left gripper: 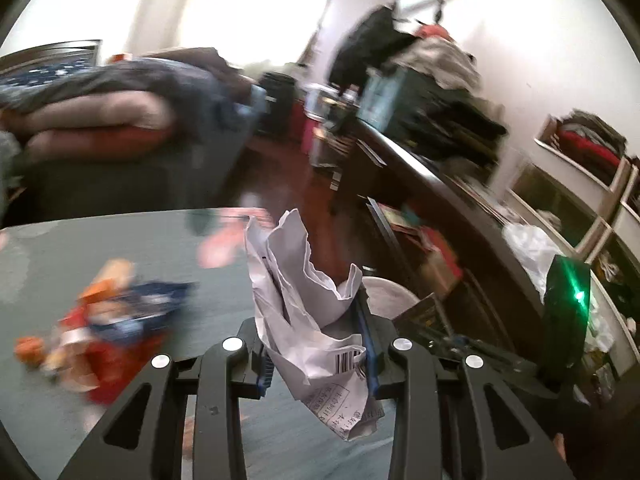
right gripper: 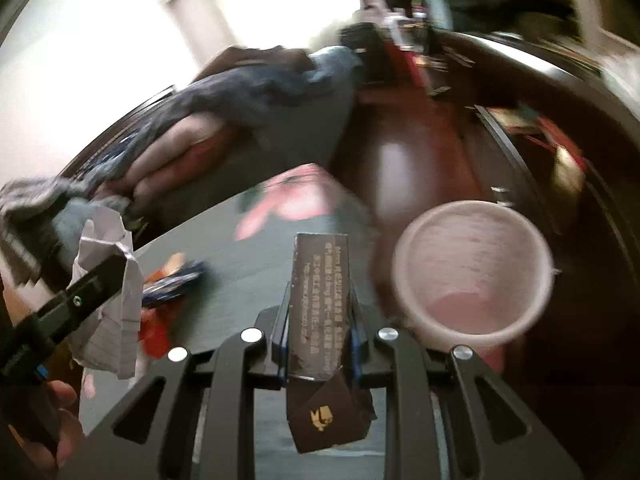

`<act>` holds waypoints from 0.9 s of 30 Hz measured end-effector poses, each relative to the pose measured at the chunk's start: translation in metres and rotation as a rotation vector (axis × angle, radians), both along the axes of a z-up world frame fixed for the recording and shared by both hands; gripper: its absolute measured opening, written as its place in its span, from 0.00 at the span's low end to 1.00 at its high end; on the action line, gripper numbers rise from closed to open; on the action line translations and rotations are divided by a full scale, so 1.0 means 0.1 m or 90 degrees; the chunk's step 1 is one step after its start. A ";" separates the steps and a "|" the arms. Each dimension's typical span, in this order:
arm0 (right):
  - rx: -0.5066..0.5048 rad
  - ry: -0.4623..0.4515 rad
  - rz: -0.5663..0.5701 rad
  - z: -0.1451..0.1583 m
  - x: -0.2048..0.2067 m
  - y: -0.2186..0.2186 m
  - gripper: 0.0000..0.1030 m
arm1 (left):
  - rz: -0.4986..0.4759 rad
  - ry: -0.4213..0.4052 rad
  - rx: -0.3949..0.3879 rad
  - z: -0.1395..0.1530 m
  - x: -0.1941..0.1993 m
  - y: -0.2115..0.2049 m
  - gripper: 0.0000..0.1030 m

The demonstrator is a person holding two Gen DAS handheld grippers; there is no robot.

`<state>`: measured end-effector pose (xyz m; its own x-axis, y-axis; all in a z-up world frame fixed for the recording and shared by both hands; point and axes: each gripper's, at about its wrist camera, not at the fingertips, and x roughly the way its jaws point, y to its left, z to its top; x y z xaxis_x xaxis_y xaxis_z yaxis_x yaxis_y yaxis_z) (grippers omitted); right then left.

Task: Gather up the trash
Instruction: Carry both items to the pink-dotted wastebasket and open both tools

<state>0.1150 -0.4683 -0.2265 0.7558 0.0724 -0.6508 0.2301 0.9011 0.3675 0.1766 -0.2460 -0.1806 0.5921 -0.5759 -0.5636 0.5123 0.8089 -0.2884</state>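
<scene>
The bin point(right gripper: 474, 276) is the landmark — a pale round pail, mouth up, on the floor just off the table point(left gripper: 120, 248) edge. In the right wrist view it lies ahead and to the right of the right gripper point(right gripper: 318, 320), near and below it. That gripper is clamped on a dark box point(right gripper: 320, 304), a slim carton with gold print whose long axis runs forward along the fingers, one end past the tips and the flap end hanging back under the jaws. My reading is that a short swing right would bring the box over the bin's mouth; the right hand is the nearer of the two.

The left gripper point(left gripper: 316, 340) is clamped on a crumpled paper point(left gripper: 304, 288), a receipt-like sheet with a barcode, bunched upright between the pads and sticking up well past them. From it the bin shows only as a pale arc of rim point(left gripper: 386, 292) just right of the paper, mostly hidden behind the jaw — so the left must travel further right.

Only the right wrist view shows the bin's open mouth, which seems to hold little. It also shows the left gripper from the side, away from the bin. The left wrist view better shows wrappers point(left gripper: 104, 320), orange, red and blue, on the table left of the paper, away from the bin — blurred, but they look like trash not yet collected.
</scene>
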 end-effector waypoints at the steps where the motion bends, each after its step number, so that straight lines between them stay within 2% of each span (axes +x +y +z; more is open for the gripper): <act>1: 0.003 0.004 -0.017 -0.03 -0.02 -0.13 0.22 | -0.021 0.013 0.004 -0.03 0.05 -0.20 0.34; 5: 0.003 0.024 -0.088 -0.19 -0.03 -0.64 0.22 | -0.081 0.052 0.004 -0.16 0.22 -0.81 0.34; 8: -0.004 0.041 -0.124 -0.34 0.04 -0.94 0.22 | -0.104 0.071 0.017 -0.30 0.32 -1.21 0.34; 15: 0.000 0.067 -0.149 -0.73 0.34 -1.34 0.23 | -0.122 0.143 0.054 -0.77 0.63 -1.83 0.38; 17: 0.005 0.071 -0.153 -0.81 0.44 -1.37 0.26 | -0.120 0.166 0.070 -0.90 0.72 -1.92 0.39; 18: 0.003 0.077 -0.156 -0.87 0.48 -1.40 0.31 | -0.119 0.179 0.076 -0.97 0.77 -1.95 0.41; 21: -0.006 0.072 -0.167 -0.91 0.53 -1.42 0.41 | -0.110 0.200 0.064 -1.05 0.85 -1.97 0.59; 22: -0.012 0.072 -0.170 -0.91 0.54 -1.41 0.43 | -0.103 0.202 0.055 -1.05 0.86 -1.95 0.75; 24: -0.022 0.071 -0.175 -0.90 0.55 -1.40 0.49 | -0.087 0.192 0.025 -1.02 0.87 -1.86 0.91; 27: -0.037 0.076 -0.183 -0.85 0.53 -1.36 0.52 | -0.083 0.185 0.016 -0.96 0.89 -1.81 0.91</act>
